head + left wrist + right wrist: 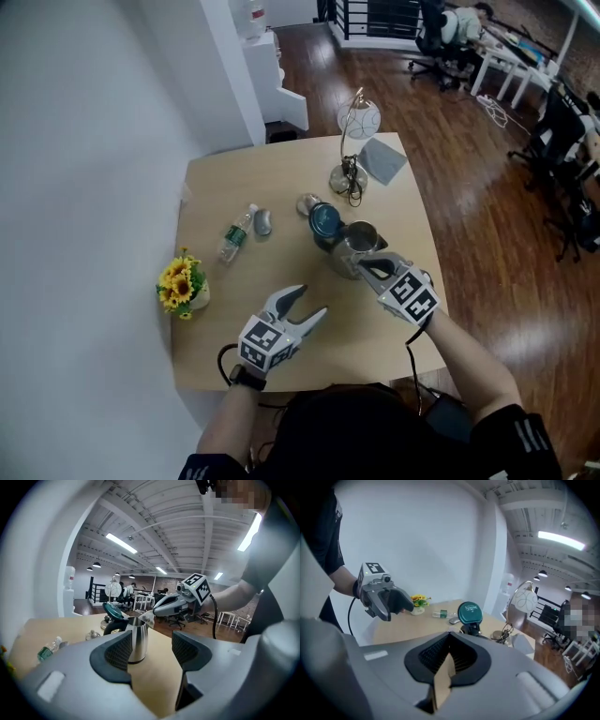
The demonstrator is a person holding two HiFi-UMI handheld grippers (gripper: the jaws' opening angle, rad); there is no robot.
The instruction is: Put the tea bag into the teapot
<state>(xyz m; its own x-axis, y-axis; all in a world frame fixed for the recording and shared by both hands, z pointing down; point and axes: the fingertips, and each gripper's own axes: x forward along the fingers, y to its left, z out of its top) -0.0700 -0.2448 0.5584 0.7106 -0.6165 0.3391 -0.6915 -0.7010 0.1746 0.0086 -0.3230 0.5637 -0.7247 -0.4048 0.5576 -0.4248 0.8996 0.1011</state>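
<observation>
Right of centre, the right gripper (367,268) is pinching the tea bag (147,617), its tip pointing up-left at the teapot's (349,255) open mouth. The left gripper (312,300) is hovering lower centre, spread wide and empty.

On the bench (281,178) we find the teapot (354,251) right of middle, the lamp (352,169) behind it, the bottle (236,234) to its left, the flowers (182,283) at the left edge.

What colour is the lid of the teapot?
The lid is teal; it shows best in the right gripper view.
</observation>
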